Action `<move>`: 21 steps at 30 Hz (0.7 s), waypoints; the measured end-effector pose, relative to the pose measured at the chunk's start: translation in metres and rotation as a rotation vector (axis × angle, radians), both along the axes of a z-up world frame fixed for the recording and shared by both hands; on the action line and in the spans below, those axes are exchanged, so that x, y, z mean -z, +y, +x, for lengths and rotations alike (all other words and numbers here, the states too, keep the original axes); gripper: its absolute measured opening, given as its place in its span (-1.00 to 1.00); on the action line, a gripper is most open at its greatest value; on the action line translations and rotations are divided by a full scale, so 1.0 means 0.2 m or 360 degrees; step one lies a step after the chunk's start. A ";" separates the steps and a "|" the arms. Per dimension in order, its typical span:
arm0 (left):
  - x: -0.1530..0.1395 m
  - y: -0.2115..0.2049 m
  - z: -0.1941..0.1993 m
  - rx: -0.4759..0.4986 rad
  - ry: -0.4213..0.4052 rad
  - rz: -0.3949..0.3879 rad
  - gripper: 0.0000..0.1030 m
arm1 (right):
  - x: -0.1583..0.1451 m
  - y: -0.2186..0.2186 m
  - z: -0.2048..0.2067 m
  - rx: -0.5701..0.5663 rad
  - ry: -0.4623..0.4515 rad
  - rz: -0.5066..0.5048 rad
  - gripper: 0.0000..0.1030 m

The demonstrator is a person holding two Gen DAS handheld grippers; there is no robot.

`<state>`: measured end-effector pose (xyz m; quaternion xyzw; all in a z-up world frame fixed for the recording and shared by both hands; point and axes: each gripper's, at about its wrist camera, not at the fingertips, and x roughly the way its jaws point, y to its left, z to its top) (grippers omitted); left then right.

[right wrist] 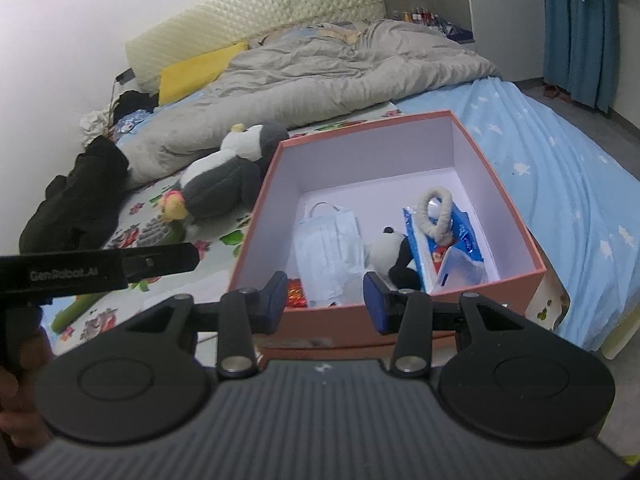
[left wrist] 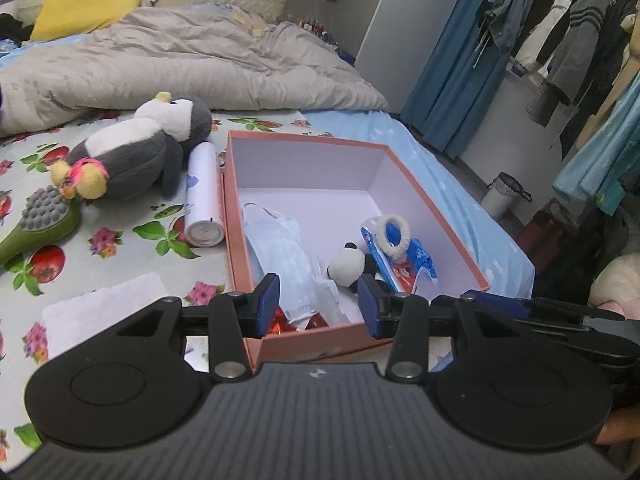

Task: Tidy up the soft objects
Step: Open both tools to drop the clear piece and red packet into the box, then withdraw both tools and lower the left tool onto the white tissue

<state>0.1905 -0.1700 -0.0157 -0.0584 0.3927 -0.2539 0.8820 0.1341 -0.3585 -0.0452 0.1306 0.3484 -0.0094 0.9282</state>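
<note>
Just ahead of your left hand-held gripper [left wrist: 318, 306], the pink box [left wrist: 236, 208] already gathers the face mask [left wrist: 280, 248], small panda [left wrist: 346, 266] and hair tie [left wrist: 394, 236], while the penguin plush [left wrist: 148, 148] waits beyond to its left; both it and your right hand-held gripper [right wrist: 325, 300] hang open, holding nothing.

Box [left wrist: 436, 216]: pink card, open, white inside, standing on the bed's flowered sheet.
Face mask [left wrist: 280, 248]: pale blue, crumpled, lying in the box's left part.
Small panda [left wrist: 348, 266]: black and white plush, in the box near its front wall, just beside the mask.
Tissue pack [right wrist: 444, 252]: blue wrapper, in the box's right part.
Hair tie [left wrist: 394, 236]: fluffy white ring, resting on the tissue pack.
Penguin plush [left wrist: 136, 148]: grey and white, yellow feet, lying on the bed left of the box.
</note>
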 end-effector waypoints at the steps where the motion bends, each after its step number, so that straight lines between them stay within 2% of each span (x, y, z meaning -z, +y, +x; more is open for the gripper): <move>1: -0.01 0.02 -0.03 -0.0005 -0.0005 -0.0008 -0.05 | -0.01 0.01 -0.02 -0.0006 -0.0008 -0.0004 -0.12; 9: -0.03 0.17 -0.23 -0.0058 -0.0040 -0.0044 -0.04 | -0.05 0.14 -0.16 -0.0051 -0.0056 -0.0037 -0.12; 21: -0.01 0.41 -0.49 -0.0193 -0.0068 -0.0039 -0.04 | -0.02 0.35 -0.31 -0.0184 -0.0040 -0.0063 -0.12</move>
